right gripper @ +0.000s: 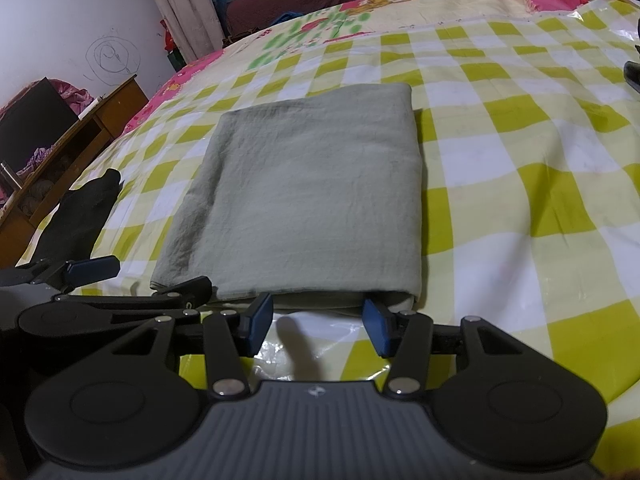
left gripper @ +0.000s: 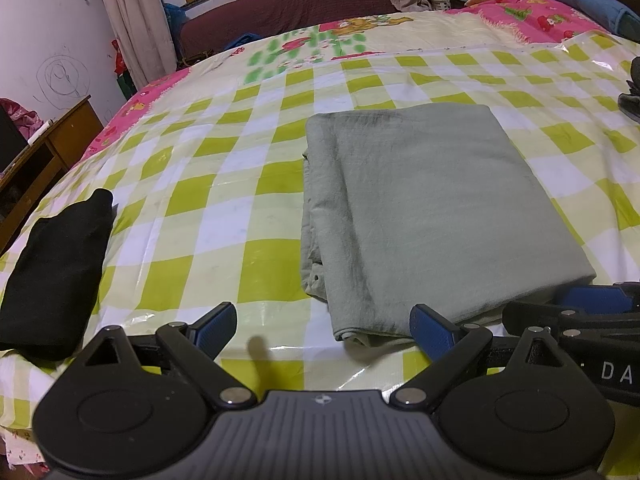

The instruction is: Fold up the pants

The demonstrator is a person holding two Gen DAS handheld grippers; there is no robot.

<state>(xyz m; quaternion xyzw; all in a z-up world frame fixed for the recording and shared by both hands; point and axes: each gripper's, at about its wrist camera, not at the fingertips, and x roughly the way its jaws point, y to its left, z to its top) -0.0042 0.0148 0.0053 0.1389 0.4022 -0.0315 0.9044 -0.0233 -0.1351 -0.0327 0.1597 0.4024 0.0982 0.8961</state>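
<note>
The grey-green pants [left gripper: 432, 208] lie folded into a neat rectangle on the green-and-white checked plastic sheet [left gripper: 224, 184]. In the left wrist view my left gripper [left gripper: 324, 320] stands open just short of the bundle's near left corner, with only sheet between its blue pads. The right wrist view has the pants [right gripper: 304, 200] straight ahead. My right gripper [right gripper: 316, 312] is open at their near edge, nothing clamped between its jaws. The two grippers sit side by side: the right gripper's fingers [left gripper: 580, 304] show at the lower right, the left gripper's fingers [right gripper: 92, 268] at the left.
A folded black garment [left gripper: 52, 272] lies on the sheet to the left. A wooden cabinet [left gripper: 48, 152] stands beside the bed on the left. A pink quilt [left gripper: 532, 20] and blue pillows [left gripper: 588, 0] lie at the far right. A dark object [left gripper: 630, 100] sits at the right edge.
</note>
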